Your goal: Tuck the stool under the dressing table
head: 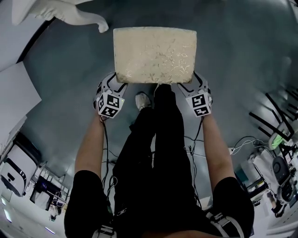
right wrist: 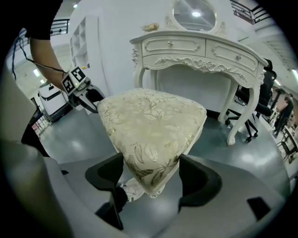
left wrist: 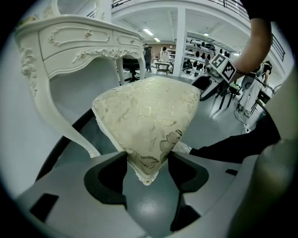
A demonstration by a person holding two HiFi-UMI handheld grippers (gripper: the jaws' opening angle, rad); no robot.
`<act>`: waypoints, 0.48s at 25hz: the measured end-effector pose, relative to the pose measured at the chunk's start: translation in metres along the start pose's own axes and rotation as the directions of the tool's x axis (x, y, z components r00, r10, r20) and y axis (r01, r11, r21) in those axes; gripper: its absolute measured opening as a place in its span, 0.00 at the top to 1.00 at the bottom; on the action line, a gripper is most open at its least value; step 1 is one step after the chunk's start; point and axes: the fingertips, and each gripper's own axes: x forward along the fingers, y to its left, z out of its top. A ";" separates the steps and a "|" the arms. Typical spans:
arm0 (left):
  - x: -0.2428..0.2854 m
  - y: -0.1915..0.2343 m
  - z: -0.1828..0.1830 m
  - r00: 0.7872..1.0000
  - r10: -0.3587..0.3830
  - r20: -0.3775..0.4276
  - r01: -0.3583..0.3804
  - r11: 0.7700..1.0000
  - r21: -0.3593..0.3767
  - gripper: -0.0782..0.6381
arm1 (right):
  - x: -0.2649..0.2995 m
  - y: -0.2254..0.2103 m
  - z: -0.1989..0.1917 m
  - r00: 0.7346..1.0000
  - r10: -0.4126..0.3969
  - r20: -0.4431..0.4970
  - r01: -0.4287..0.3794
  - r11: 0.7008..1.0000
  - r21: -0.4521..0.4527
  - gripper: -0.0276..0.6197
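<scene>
The stool's cream floral cushion (head: 154, 55) stands on the grey floor in front of me, short of the white dressing table (head: 70, 14). My left gripper (head: 117, 83) is at the cushion's near left corner and my right gripper (head: 191, 83) at its near right corner. In the left gripper view the cushion (left wrist: 149, 116) has its corner between that gripper's (left wrist: 146, 169) wide-open jaws, with the table (left wrist: 79, 42) behind to the left. In the right gripper view the other corner (right wrist: 153, 121) fills the gap of the right gripper (right wrist: 151, 174), also open, and the table (right wrist: 200, 51) stands behind. The stool's legs are hidden.
My black-trousered legs and a white shoe (head: 142, 100) are just behind the stool. Cables (head: 195, 144) trail on the floor. Equipment and stands (head: 274, 162) crowd the right; a white unit (head: 14, 172) sits at the left. An office chair (right wrist: 249, 109) stands beside the table's right leg.
</scene>
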 end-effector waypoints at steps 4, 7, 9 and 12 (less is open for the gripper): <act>0.019 0.020 0.021 1.000 0.025 0.007 -0.025 0.999 -0.033 0.51 | 0.016 -0.032 0.016 1.000 -0.012 0.023 0.012 1.000 -0.001 0.35; 0.027 0.033 0.039 1.000 0.027 0.007 -0.027 0.999 -0.043 0.51 | 0.023 -0.055 0.029 1.000 0.001 0.030 -0.001 1.000 -0.021 0.35; 0.037 0.037 0.060 0.999 0.033 0.007 -0.033 0.998 -0.054 0.51 | 0.025 -0.082 0.036 1.000 -0.001 0.022 0.002 0.999 -0.038 0.36; 0.055 0.041 0.090 0.998 0.057 0.008 -0.056 0.995 -0.087 0.51 | 0.031 -0.126 0.045 1.000 -0.007 -0.005 0.006 0.998 -0.061 0.37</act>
